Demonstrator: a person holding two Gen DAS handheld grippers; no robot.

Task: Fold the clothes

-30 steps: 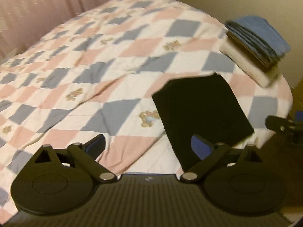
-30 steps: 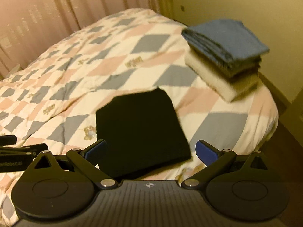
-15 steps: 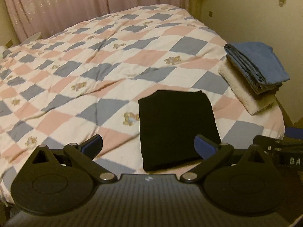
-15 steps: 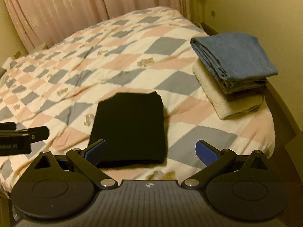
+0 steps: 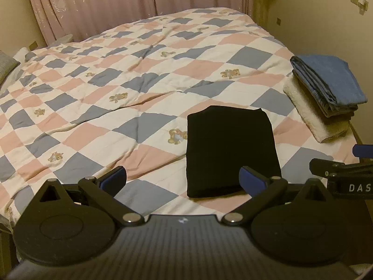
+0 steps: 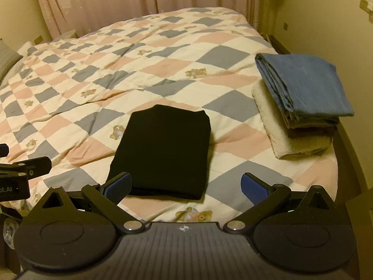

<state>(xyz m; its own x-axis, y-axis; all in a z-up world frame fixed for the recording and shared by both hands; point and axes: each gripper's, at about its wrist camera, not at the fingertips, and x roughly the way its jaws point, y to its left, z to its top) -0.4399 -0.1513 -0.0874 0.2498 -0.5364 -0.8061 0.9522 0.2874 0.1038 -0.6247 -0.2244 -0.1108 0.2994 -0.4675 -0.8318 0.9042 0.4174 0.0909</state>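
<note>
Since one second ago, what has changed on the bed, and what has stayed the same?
Both grippers, the left gripper and right gripper, drew back and up from the bed; more quilt now shows. Both are open and empty, as before. The folded black garment and the stack of folded clothes lie where they were.

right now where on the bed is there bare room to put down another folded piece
Widest free patch: the quilt left of the black garment, back to the curtain. A narrower strip lies between the garment and the stack. The right corner is crowded by the stack.
</note>
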